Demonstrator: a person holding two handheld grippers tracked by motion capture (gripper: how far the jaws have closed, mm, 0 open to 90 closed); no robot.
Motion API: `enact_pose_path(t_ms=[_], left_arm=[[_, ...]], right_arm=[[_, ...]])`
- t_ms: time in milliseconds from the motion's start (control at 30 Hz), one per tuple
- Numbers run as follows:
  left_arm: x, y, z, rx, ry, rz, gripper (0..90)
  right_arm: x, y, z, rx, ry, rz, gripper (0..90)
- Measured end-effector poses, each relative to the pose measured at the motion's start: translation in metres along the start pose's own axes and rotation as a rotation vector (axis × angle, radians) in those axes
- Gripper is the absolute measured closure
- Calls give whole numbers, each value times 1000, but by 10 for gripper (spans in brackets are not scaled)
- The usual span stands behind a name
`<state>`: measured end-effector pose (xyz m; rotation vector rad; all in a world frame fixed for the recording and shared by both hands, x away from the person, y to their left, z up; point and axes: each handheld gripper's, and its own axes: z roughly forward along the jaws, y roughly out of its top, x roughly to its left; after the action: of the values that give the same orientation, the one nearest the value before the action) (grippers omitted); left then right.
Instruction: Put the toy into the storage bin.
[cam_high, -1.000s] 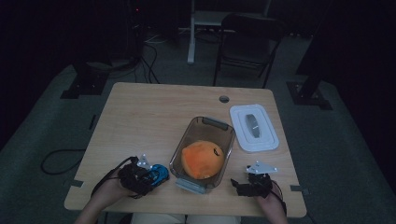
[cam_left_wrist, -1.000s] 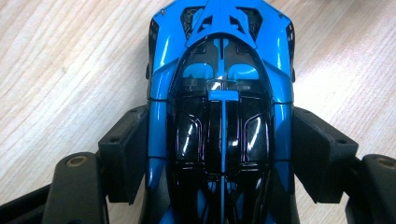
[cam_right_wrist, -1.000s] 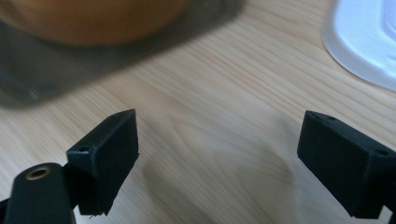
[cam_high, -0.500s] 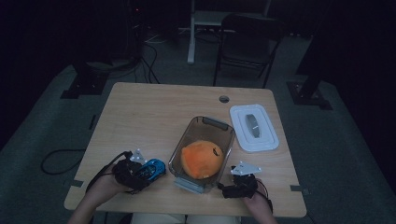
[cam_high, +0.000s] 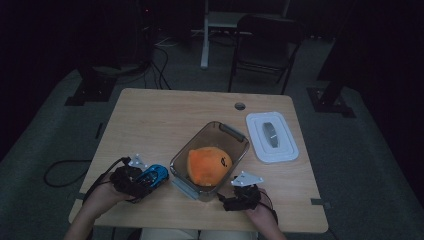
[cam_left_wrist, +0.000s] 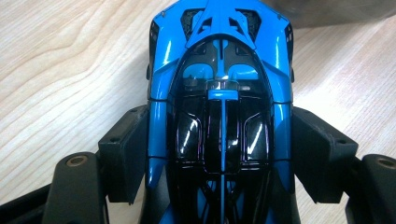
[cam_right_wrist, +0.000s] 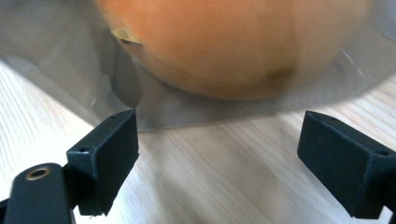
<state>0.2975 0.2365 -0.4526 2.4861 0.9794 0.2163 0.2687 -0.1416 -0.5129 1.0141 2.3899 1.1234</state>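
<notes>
One blue toy car, jaws clamped.

I can read no words, numbers or brand names here. The orange ball in the clear container carries a dark mark in the high view and a small pale sticker in my right gripper view, both too blurred to make out.

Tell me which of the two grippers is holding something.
The left gripper: its jaws clamp the sides of a blue toy car. The right gripper stands open with nothing between its jaws.
</notes>
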Motion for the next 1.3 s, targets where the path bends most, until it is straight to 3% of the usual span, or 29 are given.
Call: enact_pose_path(t_ms=[100, 300, 467, 500, 600, 700, 867, 1000, 1067, 1133, 1300], left_arm=[[4, -1, -3, -5, 1, -14, 287], [11, 2, -11, -20, 18, -24, 287], [18, 9, -26, -37, 48, -42, 287], [18, 11, -29, -40, 61, -41, 287], [20, 18, -39, -53, 84, -47, 287], [20, 27, -52, -77, 94, -52, 287], [17, 45, -71, -107, 116, -38, 287], [16, 60, -82, -125, 118, -22, 287], [16, 69, -85, -137, 110, -16, 287], [14, 78, -86, -145, 98, -3, 287], [5, 102, -81, -143, 80, 33, 287]], right_arm=[[8, 9, 9, -11, 18, -3, 112], [18, 20, 22, -12, -10, 7, 110], [10, 19, 14, -28, -30, 50, 111], [4, 16, 9, -33, -66, 43, 111], [-5, 10, 5, -23, -91, 54, 111], [-10, 10, 5, -29, -96, 80, 111], [1, 21, 16, -5, -83, 76, 111], [16, 30, 32, 15, -60, 43, 109], [23, 32, 36, 21, -81, 18, 109], [23, 29, 35, 22, -67, 14, 110], [11, 15, 25, 37, -108, 37, 110]])
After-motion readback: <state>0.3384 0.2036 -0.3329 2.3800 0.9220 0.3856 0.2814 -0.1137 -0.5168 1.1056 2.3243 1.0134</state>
